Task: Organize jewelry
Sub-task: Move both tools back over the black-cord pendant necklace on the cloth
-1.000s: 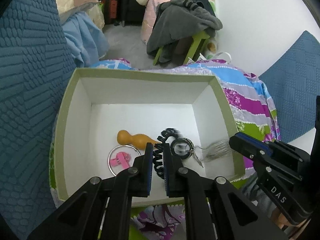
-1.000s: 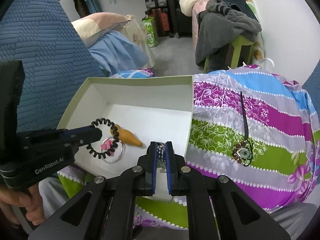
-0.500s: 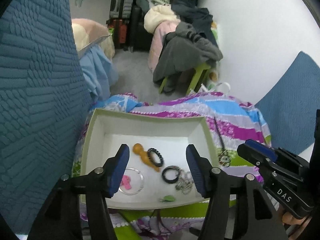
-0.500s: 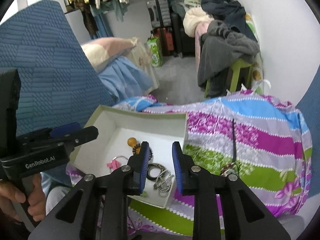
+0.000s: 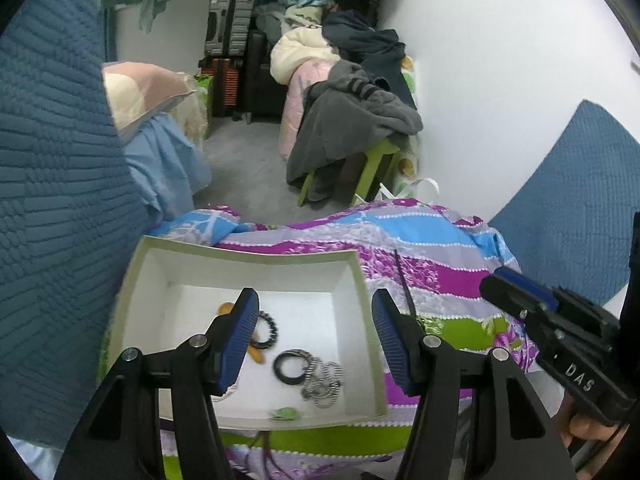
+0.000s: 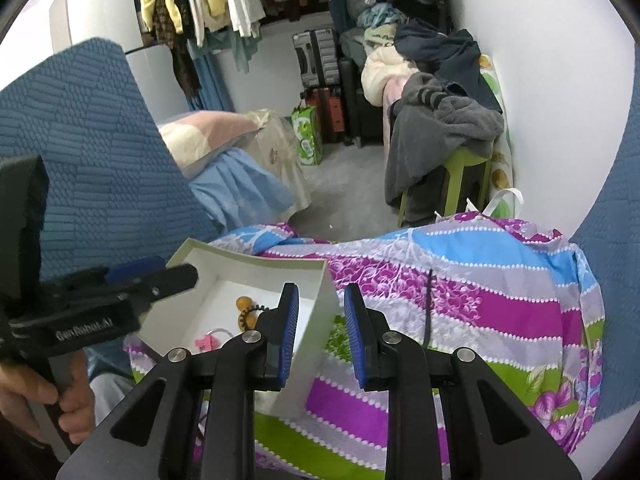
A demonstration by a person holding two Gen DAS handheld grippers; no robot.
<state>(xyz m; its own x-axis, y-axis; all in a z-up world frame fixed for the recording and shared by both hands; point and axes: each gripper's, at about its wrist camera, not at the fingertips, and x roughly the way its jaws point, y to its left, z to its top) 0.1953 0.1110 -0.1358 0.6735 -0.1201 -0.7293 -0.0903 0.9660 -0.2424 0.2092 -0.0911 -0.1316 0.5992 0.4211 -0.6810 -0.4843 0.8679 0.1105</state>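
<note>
A white box with a green rim [image 5: 248, 258] [image 6: 256, 262] sits on a striped floral cloth [image 5: 440, 280] [image 6: 500, 300]. In it lie an orange gourd [image 5: 256, 354] [image 6: 244, 304], a black coil band [image 5: 270, 330], a black ring [image 5: 292, 366], a silver chain [image 5: 324, 380], a green piece [image 5: 286, 413] and a pink clip [image 6: 206, 342]. A black cord necklace [image 5: 404, 288] [image 6: 429, 304] lies on the cloth right of the box. My left gripper [image 5: 314, 332] is open and empty above the box. My right gripper [image 6: 320, 332] is open and empty over the box's right wall.
A blue quilted cushion [image 5: 52, 200] stands at the left and another [image 5: 580, 200] at the right. Behind are a green stool with grey clothes [image 5: 352, 132], a pillow [image 5: 140, 96], suitcases [image 5: 228, 52] and hanging clothes [image 6: 224, 0].
Both grippers opened and pulled up and back from the box. The left let go of the black coil band, the right let go of the silver chain; both now lie in the box.
</note>
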